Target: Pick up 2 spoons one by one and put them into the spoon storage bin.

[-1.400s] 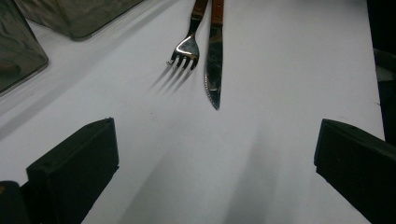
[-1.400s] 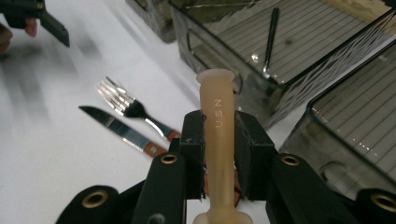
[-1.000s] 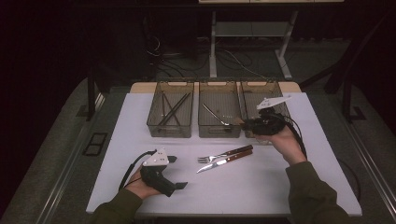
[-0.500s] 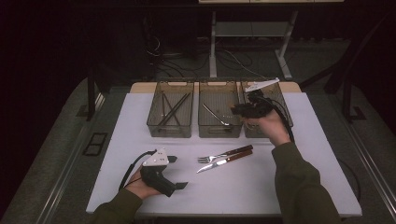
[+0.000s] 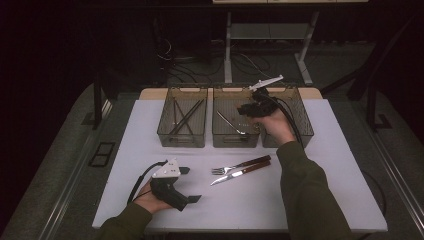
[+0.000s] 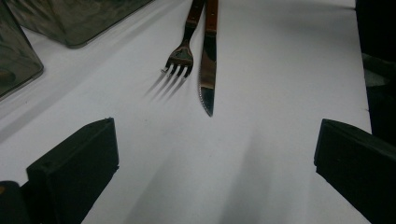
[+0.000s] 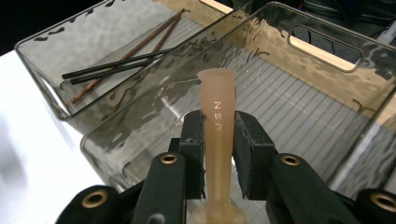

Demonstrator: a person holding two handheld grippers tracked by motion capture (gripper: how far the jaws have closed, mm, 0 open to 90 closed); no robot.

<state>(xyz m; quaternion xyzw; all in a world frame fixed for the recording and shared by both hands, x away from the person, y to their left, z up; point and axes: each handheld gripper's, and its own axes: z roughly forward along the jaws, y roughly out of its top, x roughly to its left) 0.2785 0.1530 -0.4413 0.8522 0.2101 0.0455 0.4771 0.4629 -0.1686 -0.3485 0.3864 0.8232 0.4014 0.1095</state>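
Observation:
My right gripper [image 5: 248,108] hovers over the middle bin [image 5: 235,140], shut on a tan utensil handle [image 7: 218,116] stamped "USN"; in the right gripper view its jaws [image 7: 219,140] clamp the handle mid-length, and the utensil's working end is hidden. A fork [image 5: 234,167] and a knife [image 5: 241,173] with wooden handles lie side by side mid-table. My left gripper [image 5: 190,184] rests open at the front left, pointing at the fork [image 6: 180,58] and knife [image 6: 208,74], nothing between its jaws.
Three smoky clear bins stand in a row at the back. The left bin [image 5: 182,144] holds several chopsticks [image 7: 121,63]. A metal utensil [image 5: 230,123] lies in the middle bin. The right bin [image 5: 306,125] sits beside my right hand.
My right gripper has moved left and away from me with the tan handle, from in front of the right bin to over the middle bin. The left gripper has stayed put.

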